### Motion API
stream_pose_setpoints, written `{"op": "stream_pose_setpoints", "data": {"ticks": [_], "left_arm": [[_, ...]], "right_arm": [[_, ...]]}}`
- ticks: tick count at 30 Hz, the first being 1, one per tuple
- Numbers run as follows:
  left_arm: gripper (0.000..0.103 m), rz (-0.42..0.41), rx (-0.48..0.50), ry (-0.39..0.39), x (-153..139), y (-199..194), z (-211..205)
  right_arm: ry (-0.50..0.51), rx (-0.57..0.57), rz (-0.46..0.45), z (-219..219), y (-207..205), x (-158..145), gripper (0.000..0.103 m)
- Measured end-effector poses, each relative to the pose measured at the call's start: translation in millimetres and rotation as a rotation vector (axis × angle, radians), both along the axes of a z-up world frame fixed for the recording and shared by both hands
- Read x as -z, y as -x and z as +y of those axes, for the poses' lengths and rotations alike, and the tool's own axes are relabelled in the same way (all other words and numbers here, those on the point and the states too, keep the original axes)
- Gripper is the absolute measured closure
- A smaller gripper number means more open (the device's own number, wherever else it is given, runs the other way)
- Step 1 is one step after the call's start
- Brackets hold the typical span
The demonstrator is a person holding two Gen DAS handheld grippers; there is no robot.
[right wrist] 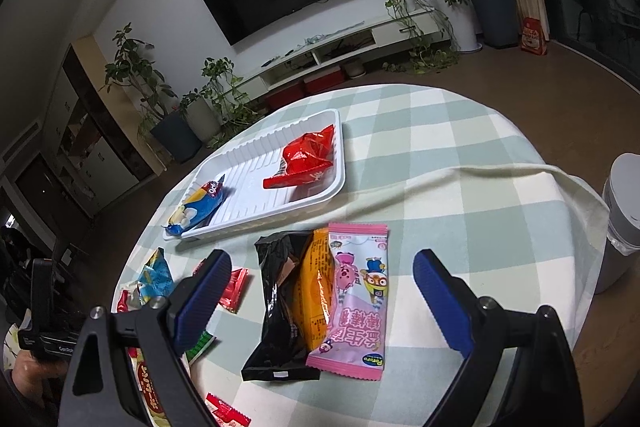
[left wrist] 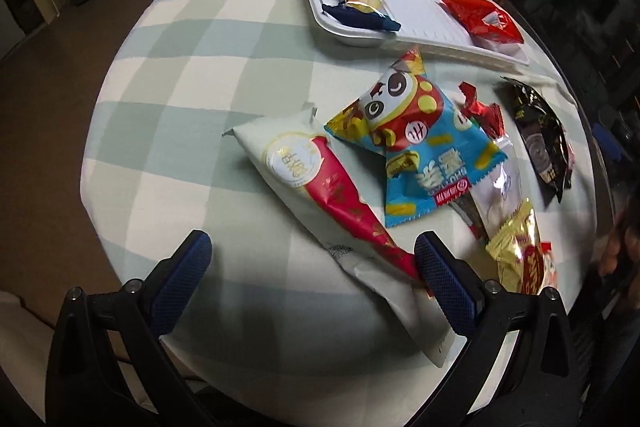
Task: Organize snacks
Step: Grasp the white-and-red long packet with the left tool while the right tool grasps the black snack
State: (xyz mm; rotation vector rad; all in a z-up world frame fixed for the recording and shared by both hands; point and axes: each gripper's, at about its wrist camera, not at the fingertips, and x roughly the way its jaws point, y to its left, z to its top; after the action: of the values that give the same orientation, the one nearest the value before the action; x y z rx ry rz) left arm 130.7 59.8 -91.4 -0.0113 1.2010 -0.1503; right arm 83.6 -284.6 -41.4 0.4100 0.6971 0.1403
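Observation:
A white tray (left wrist: 424,27) at the table's far side holds a blue-and-yellow snack (left wrist: 360,1) and a red packet (left wrist: 482,17). My left gripper (left wrist: 312,251) is open above the near end of a white-and-red pouch (left wrist: 316,187); a blue cartoon packet (left wrist: 416,143) lies beside it. In the right wrist view, my right gripper (right wrist: 322,269) is open over a black packet (right wrist: 276,303), an orange packet (right wrist: 314,291) and a pink packet (right wrist: 356,299). The tray (right wrist: 320,203) lies beyond them, holding the red packet (right wrist: 306,157) and the blue-and-yellow snack (right wrist: 198,207).
A round table with a green checked cloth (left wrist: 192,75). More loose snacks: a black packet (left wrist: 540,135), a gold one (left wrist: 520,251), small red wrappers (right wrist: 232,287). A grey bin (right wrist: 620,223) stands right of the table. Potted plants and a TV stand lie beyond.

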Motion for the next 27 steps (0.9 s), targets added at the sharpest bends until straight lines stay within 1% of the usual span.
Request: {"op": "stream_pose_setpoints", "data": {"ticks": [3, 4, 6, 7, 8, 10, 11, 12, 13, 14, 16, 19, 21, 23, 25, 27], "left_arm": [[0.0, 0.016, -0.027, 0.09, 11.3, -7.7, -4.6], [0.0, 0.017, -0.04, 0.101, 15.7, -9.3, -6.5], [0.002, -0.026, -0.044, 0.08, 14.3, -8.9, -12.4], [0.011, -0.038, -0.043, 0.086, 13.8, -8.8, -12.7], [0.017, -0.051, -0.048, 0.074, 13.0, -8.5, -12.1], [0.041, -0.067, -0.047, 0.056, 11.0, -6.2, -8.0], [0.046, -0.07, -0.049, 0.048, 10.3, -5.1, -4.9], [0.056, -0.071, -0.052, 0.042, 10.6, -4.3, -1.4], [0.062, -0.07, -0.053, 0.043, 10.2, -3.6, 3.1], [0.065, -0.068, -0.054, 0.048, 9.9, -2.9, 7.3], [0.066, -0.068, -0.041, 0.037, 10.5, -0.5, 10.8], [0.066, -0.063, -0.001, -0.007, 11.3, 4.9, 6.9], [0.069, -0.065, 0.03, -0.057, 11.7, 9.7, 1.1], [0.069, -0.075, 0.068, -0.113, 11.5, 14.6, -6.1], [0.069, -0.094, 0.111, -0.186, 10.4, 19.2, -13.9], [0.069, -0.105, 0.135, -0.236, 10.4, 22.4, -18.2]], "right_arm": [[0.009, -0.005, -0.002, 2.5, 0.8, -0.2, 0.008], [0.015, -0.005, -0.004, 3.2, 1.3, -0.9, 0.008], [0.021, -0.005, -0.006, 3.9, 2.5, -2.1, 0.008], [0.017, -0.005, -0.004, 3.6, 2.4, -1.7, 0.008], [0.013, -0.004, -0.003, 3.8, 2.4, -2.0, 0.008], [0.007, -0.01, 0.005, 3.7, 2.1, -1.6, 0.012], [0.005, -0.016, 0.013, 4.1, 1.5, -1.0, 0.014], [0.003, -0.019, 0.022, 3.9, 0.5, 0.4, 0.015], [0.001, -0.02, 0.028, 4.3, 0.2, 1.0, 0.015], [0.0, -0.021, 0.031, 4.3, 0.3, 1.4, 0.016], [0.001, -0.027, 0.031, 4.3, 0.6, 0.9, 0.018], [0.024, -0.015, 0.023, 4.1, 3.0, -1.0, 0.018], [0.028, -0.005, 0.019, 2.8, 4.4, -2.2, 0.019], [0.035, 0.009, 0.017, 0.3, 6.3, -3.4, 0.021], [0.046, 0.039, 0.014, -4.2, 9.5, -5.4, 0.023], [0.06, 0.062, 0.026, -7.8, 11.0, -6.5, 0.029]]}}
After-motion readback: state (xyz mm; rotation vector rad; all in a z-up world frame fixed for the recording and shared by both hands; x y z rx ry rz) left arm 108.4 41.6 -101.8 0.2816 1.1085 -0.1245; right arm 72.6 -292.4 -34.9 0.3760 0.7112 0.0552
